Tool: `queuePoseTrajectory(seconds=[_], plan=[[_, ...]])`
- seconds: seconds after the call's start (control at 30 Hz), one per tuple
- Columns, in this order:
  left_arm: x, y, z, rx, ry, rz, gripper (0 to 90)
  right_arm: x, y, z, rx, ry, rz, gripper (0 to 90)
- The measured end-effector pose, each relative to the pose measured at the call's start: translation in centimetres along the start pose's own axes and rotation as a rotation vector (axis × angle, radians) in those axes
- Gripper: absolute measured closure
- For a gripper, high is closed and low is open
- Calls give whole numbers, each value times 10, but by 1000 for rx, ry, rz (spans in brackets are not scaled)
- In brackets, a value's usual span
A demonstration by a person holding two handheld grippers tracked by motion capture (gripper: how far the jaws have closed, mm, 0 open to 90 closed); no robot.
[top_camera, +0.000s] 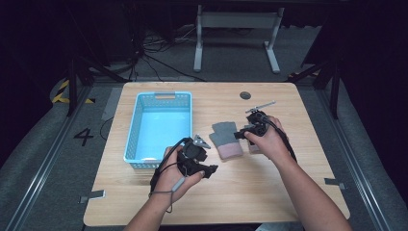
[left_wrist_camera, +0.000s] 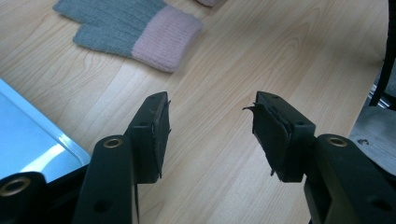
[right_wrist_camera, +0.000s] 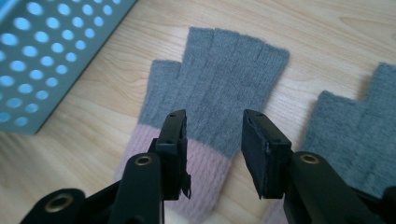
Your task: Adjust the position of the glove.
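A grey fingerless glove with a pink cuff [top_camera: 225,138] [right_wrist_camera: 219,88] [left_wrist_camera: 130,28] lies flat on the wooden table. A second glove of the same kind [right_wrist_camera: 355,140] lies just to its right, mostly hidden under the right hand in the high view. My right gripper [right_wrist_camera: 212,140] [top_camera: 243,134] hovers open over the first glove, near where grey meets pink. My left gripper [left_wrist_camera: 210,126] [top_camera: 210,169] is open above bare wood, nearer the table's front than the first glove, with nothing between its fingers.
A light blue perforated basket [top_camera: 139,113] [right_wrist_camera: 42,51] stands left of the gloves, its rim [left_wrist_camera: 42,144] close to the left gripper. The wooden table [top_camera: 269,187] has a round grommet [top_camera: 245,95] at the back.
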State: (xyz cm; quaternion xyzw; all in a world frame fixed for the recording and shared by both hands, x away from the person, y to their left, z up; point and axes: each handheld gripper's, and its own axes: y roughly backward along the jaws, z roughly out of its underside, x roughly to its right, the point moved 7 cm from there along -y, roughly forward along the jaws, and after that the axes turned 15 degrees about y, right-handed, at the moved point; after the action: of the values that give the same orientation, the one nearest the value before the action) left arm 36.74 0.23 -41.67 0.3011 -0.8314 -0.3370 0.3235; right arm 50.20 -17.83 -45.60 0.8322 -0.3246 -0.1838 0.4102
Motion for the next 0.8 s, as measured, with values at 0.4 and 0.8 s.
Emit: queuePoseTrajectory(seconds=[0.4, 0.8], plan=[[-1, -1, 0, 2, -2, 2, 463, -10, -42, -6, -39, 8, -6, 567], [-3, -1, 0, 1, 9, 5, 449, -13, -55, -4, -94, 43, 62, 694]])
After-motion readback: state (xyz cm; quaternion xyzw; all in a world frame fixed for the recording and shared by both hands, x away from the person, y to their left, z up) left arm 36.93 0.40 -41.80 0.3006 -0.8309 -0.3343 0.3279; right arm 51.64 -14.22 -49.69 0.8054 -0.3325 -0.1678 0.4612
